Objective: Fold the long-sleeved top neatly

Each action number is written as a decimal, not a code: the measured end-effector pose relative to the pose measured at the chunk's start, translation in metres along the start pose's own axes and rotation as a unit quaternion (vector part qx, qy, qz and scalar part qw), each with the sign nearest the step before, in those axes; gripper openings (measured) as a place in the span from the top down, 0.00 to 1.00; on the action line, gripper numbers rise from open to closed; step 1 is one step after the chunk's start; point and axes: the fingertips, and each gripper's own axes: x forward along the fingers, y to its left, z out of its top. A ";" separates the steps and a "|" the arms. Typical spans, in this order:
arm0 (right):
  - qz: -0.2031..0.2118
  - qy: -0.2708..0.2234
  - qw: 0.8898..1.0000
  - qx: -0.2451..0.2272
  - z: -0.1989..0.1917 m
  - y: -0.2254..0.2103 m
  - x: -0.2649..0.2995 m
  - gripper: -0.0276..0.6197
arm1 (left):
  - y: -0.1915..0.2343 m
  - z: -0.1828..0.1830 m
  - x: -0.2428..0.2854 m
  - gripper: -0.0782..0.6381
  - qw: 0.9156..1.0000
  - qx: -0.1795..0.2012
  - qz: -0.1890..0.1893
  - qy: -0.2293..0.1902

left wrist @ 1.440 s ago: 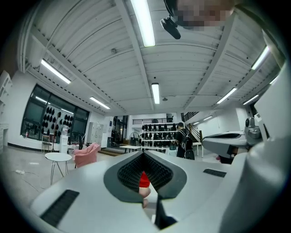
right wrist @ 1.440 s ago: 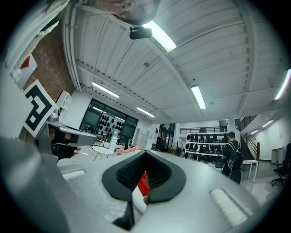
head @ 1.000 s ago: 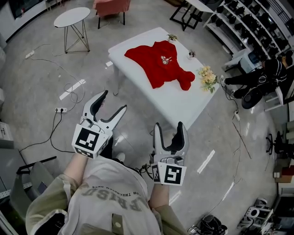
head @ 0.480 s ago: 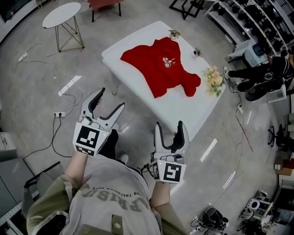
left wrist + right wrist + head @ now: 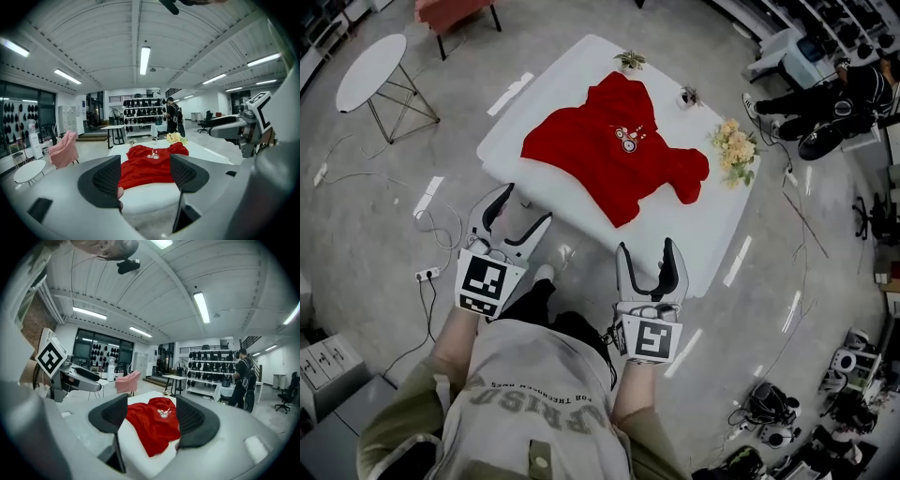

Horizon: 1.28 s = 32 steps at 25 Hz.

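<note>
The red long-sleeved top (image 5: 614, 148) lies spread on the white table (image 5: 694, 234), with a small print on its chest and one sleeve bunched at the right. Both grippers hang in the air short of the table's near edge, apart from the top. My left gripper (image 5: 525, 206) is open and empty. The right gripper (image 5: 648, 247) is open too, nothing between its fingers. In the left gripper view the top (image 5: 150, 164) shows between the jaws, far ahead. The right gripper view shows the top (image 5: 157, 425) the same way.
A bouquet of pale flowers (image 5: 729, 148) and two small potted plants (image 5: 630, 60) stand on the table's far and right sides. A round side table (image 5: 370, 61) and pink chair (image 5: 455, 9) are at left. A person in dark clothes (image 5: 825, 98) stands by the shelves. Cables (image 5: 431, 272) lie on the floor.
Both grippers have come forward toward the table, which now lies closer and larger in view. Their jaws stay open and empty.
</note>
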 end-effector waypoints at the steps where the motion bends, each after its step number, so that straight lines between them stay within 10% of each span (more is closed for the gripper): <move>1: -0.005 0.006 1.000 -0.002 -0.003 0.000 0.007 0.47 | 0.006 -0.003 0.008 0.46 1.000 0.007 -0.008 0.007; 6: -0.019 0.049 0.999 -0.008 -0.027 -0.008 0.027 0.47 | 0.020 -0.028 0.046 0.46 0.996 0.067 -0.032 0.055; 21: 0.048 0.119 0.992 0.007 -0.091 -0.040 0.119 0.47 | 0.039 -0.067 0.163 0.46 0.984 0.068 -0.069 0.152; 32: 0.207 0.258 0.942 -0.057 -0.176 -0.019 0.146 0.48 | 0.054 -0.138 0.212 0.46 0.910 0.193 -0.177 0.322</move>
